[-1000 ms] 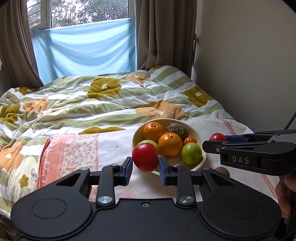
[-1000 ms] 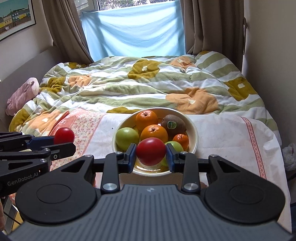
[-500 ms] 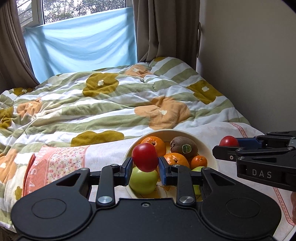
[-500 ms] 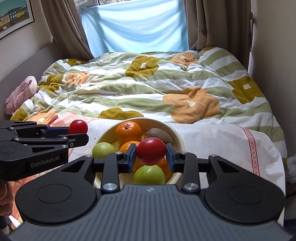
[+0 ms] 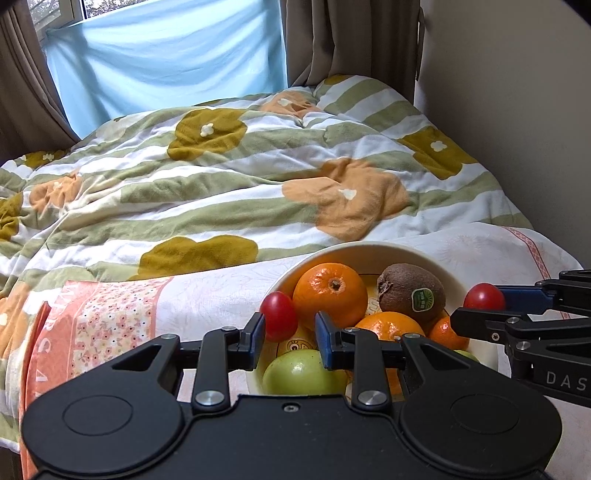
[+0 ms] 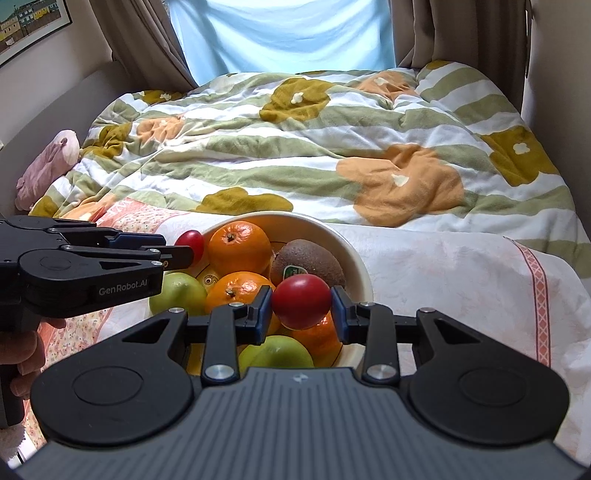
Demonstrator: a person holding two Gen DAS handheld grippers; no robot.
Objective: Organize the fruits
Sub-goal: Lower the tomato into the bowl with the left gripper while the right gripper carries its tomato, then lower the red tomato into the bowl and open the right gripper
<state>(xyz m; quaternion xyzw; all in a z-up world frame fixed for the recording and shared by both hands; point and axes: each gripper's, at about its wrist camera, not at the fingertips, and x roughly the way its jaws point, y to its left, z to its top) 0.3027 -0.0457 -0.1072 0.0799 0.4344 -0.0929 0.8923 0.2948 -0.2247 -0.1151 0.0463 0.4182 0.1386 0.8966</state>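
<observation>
While both grippers hang over the bowl (image 6: 364,271), each one grips a red fruit between its blue pads. The bowl is cream-coloured and sits on a pale printed sheet (image 6: 443,266) at the near end of a bed, in front of a rumpled quilt (image 6: 332,147) with green stripes and orange and mustard flowers. Seen from the left wrist camera, the left gripper (image 5: 289,332) has its jaws closed narrowly on a small red fruit (image 5: 277,315), which hangs above the bowl's left rim. Seen from the right wrist camera, the right gripper (image 6: 301,308) has its jaws clamped on a larger red fruit (image 6: 301,301), held above the middle of the bowl. Inside the bowl, an orange (image 6: 239,248) lies at the back left and a brown kiwi (image 6: 306,260) with a green sticker lies at the back right. A second orange (image 6: 240,290) sits in the centre, touching the first. One green apple (image 6: 178,293) rests against the bowl's left side, and another (image 6: 277,352) lies at the front, partly hidden under the right gripper. A smaller orange fruit (image 5: 441,332) shows at the bowl's right side in the left wrist view. Well to the left of the bowl, a pink soft toy (image 6: 48,168) lies at the edge of the bed. Beyond the bed, a light blue cloth (image 6: 280,33) covers the window between brown curtains (image 6: 454,29).
</observation>
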